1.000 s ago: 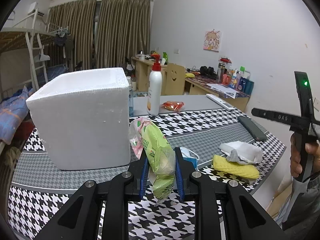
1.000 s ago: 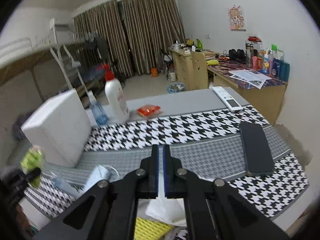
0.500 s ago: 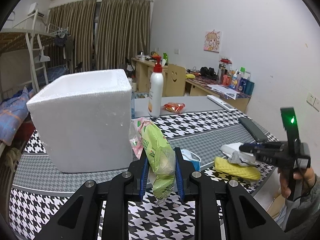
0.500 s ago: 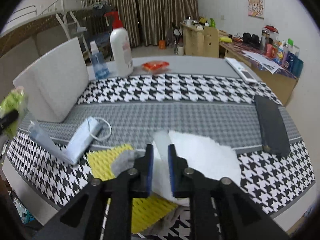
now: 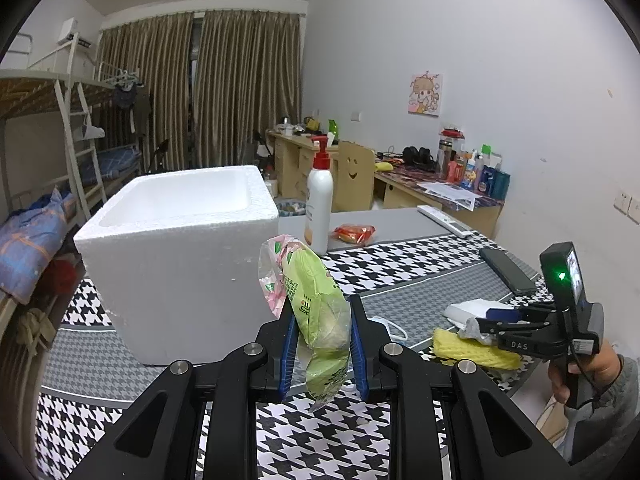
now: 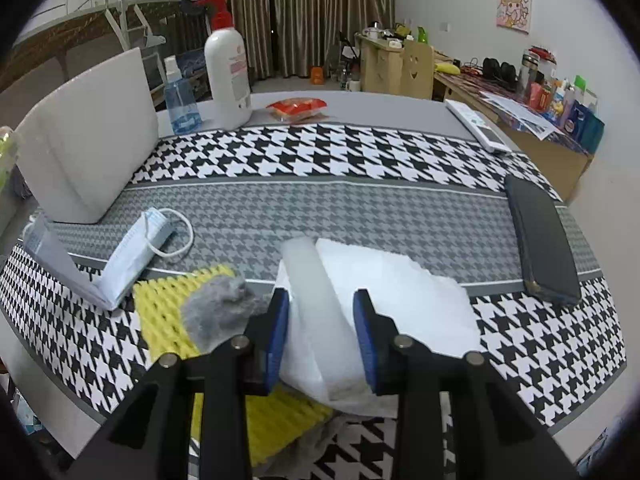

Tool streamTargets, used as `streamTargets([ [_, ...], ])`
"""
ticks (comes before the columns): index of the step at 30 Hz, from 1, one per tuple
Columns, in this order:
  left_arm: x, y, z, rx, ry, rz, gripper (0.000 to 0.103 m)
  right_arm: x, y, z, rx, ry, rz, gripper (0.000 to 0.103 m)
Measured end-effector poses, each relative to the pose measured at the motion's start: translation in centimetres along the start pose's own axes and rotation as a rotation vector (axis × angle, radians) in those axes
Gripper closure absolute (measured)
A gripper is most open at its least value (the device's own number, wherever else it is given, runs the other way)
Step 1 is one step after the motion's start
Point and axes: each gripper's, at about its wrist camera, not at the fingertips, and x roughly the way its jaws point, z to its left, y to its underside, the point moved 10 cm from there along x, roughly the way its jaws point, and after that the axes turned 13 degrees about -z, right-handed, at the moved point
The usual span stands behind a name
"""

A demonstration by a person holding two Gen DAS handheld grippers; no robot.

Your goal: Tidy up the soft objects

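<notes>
1. Two things going on at this table with the black-and-white houndstooth cloth (image 6: pixel 360 152), so going big to small. Biggest is the white styrofoam box (image 5: pixel 180 264), open top, sitting on the cloth. What I can see of the inside looks bare, but the bottom is hidden, so can't swear to it. My guess is that's where the soft stuff goes.

2. Next, the pile at the near edge: a white fluffy folded cloth (image 6: pixel 400 284) lying over a yellow waffle-textured sponge cloth (image 6: pixel 168 316), with a grey fuzzy rag (image 6: pixel 216 308) on top of the yellow one. A pale blue folded face mask (image 6: pixel 132 256) lies just beside them.

3. The left gripper (image 5: pixel 323 350) is clamped on a green-and-pink crinkly plastic snack pack (image 5: pixel 316 300), held up in the air in front of the box. Next move, I reckon: carry it over the rim and let go.

4. The right gripper (image 6: pixel 322 336) has just been opening its jaws; they straddle a fold of the white cloth without pinching it. It probably needs to push lower, then squeeze.
</notes>
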Motion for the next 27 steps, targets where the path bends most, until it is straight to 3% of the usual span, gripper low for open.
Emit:
streamTargets([
  [8, -0.4, -0.7, 0.4, 0.005, -0.013, -0.02, 0.078, 0.1, 0.3, 0.0, 0.003, -0.009, 0.009, 0.067],
  [14, -0.6, -1.2, 0.7, 0.009, -0.02, -0.034, 0.078, -0.2, 0.0, 0.1, -0.004, -0.007, -0.001, 0.083],
  [21, -1.1, -2.1, 0.9, 0.017, -0.022, -0.058, 0.078, -2.3, -2.1, 0.4, 0.04, -0.054, -0.073, 0.084],
  [27, -1.4, -2.5, 1.2, 0.014, -0.032, -0.071, 0.078, -3.8, -4.1, 0.1, 0.057, -0.038, -0.133, 0.084],
])
